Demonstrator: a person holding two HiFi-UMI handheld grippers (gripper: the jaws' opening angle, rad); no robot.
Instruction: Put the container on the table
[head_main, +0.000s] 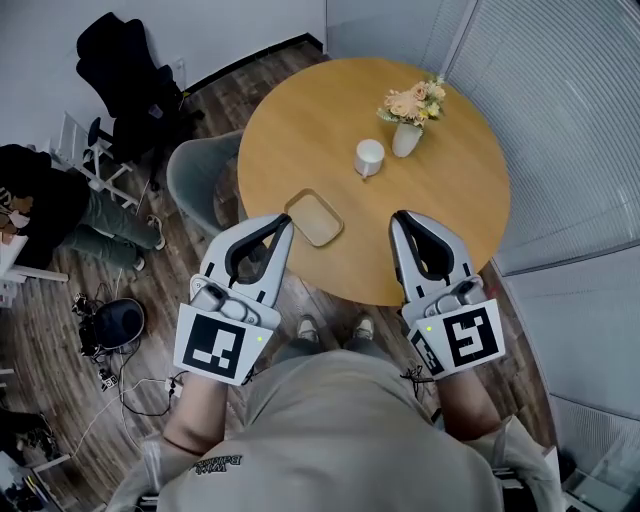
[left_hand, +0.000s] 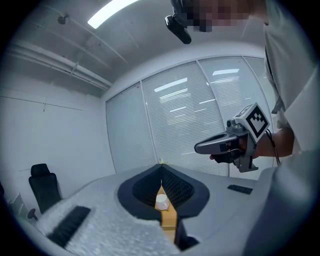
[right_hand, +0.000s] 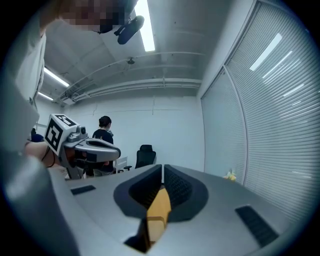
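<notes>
The container (head_main: 314, 217) is being recorded as lying flat on the tabletop (head_main: 300, 130) near its close edge, so the placing is being judged complete, while the left tongs (head_main: 284, 222) and right tongs (head_main: 398, 217) are being held closed, empty, apart from it.

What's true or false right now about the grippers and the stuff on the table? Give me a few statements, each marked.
1. The left gripper grips the tray. False: its jaws are together on nothing, and the tray lies on the round table.
2. The right gripper is shut and empty. True.
3. The white cup stands upright beside the vase of flowers. True.
4. The tray lies beyond the vase, at the table's far edge. False: it lies near the table's near edge, closest to the left gripper.
</notes>
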